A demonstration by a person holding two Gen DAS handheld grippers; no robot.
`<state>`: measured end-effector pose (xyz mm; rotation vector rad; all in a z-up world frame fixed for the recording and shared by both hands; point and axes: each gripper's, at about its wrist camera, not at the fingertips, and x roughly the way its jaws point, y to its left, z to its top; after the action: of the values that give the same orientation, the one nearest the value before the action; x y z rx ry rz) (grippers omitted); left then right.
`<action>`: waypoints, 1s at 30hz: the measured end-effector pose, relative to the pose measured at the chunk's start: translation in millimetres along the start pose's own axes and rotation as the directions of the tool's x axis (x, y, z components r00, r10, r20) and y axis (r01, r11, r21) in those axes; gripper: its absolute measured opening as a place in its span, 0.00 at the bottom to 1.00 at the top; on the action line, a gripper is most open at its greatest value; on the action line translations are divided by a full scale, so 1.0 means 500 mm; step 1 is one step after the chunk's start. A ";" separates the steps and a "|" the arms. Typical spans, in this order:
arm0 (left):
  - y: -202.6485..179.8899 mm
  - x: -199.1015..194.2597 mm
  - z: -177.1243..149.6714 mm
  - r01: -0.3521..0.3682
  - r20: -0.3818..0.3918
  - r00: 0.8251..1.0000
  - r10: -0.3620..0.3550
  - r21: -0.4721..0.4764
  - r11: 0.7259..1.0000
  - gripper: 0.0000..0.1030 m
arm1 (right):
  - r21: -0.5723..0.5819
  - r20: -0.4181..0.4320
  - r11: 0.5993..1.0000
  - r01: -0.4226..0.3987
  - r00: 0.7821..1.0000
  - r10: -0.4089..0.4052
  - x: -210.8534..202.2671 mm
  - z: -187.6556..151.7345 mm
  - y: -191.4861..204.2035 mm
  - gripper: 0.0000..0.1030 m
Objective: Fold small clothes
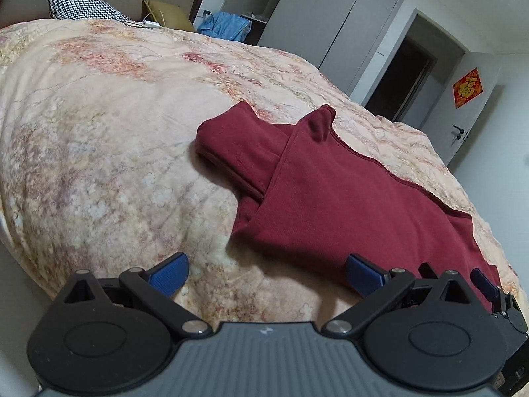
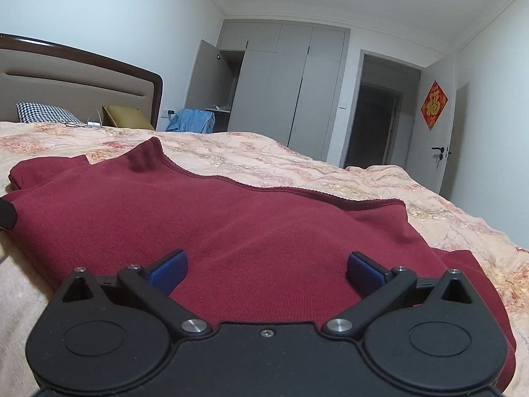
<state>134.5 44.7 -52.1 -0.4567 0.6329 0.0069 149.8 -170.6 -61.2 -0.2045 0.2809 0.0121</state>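
a bedroom is stretching out behind the work: a bed (image 1: 99,139) covered with a pale floral quilt is taking up most of both views, with a padded headboard (image 2: 76,82), a houndstooth pillow (image 2: 46,114) and a mustard cushion (image 2: 127,117) at the far end, grey wardrobes (image 2: 291,92) with 1 door standing open, and a red paper decoration (image 2: 433,105) hanging on the room door.

the dark red garment (image 1: 347,198) is lying flat on the quilt, partly folded: 1 sleeve is sitting doubled over toward the body and a corner is poking up near the far edge, probably so the piece narrows into a tidy rectangle before the next fold.

the left gripper (image 1: 267,273) is hovering low at the near edge of the bed, its blue fingers (image 1: 170,273) spread wide with nothing between them; its right finger is sitting just at the garment's near hem, its left finger over bare quilt. the right gripper (image 2: 267,271) is hanging directly above the cloth, also spread wide and holding nothing, with red fabric filling the gap between its pads.

both tools are likely placed along the near hem so that each can pinch 1 side and carry the bottom edge up over the body. whether the pads are touching the cloth is hard to tell from these angles.
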 end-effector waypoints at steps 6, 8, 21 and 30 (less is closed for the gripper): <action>0.002 0.002 0.003 0.003 -0.007 1.000 -0.003 -0.014 1.000 1.00 | 0.001 0.001 1.000 0.000 1.000 0.000 -0.001 -0.001 -0.001 1.00; 0.003 0.002 0.003 0.003 -0.007 1.000 -0.003 -0.014 1.000 1.00 | 0.001 0.001 1.000 0.000 1.000 0.000 -0.001 -0.001 -0.001 1.00; 0.002 0.003 0.005 0.041 -0.031 0.999 -0.042 -0.033 0.999 1.00 | -0.002 0.004 1.000 0.005 1.000 -0.005 -0.003 0.000 -0.002 1.00; -0.009 0.020 0.020 0.114 -0.045 0.992 -0.117 -0.075 0.991 1.00 | -0.002 0.004 1.000 0.005 1.000 -0.005 -0.003 -0.001 -0.002 1.00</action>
<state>148.6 43.3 -48.9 -0.5641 0.6555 -0.0919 148.5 -171.7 -61.0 -0.2072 0.2763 0.0080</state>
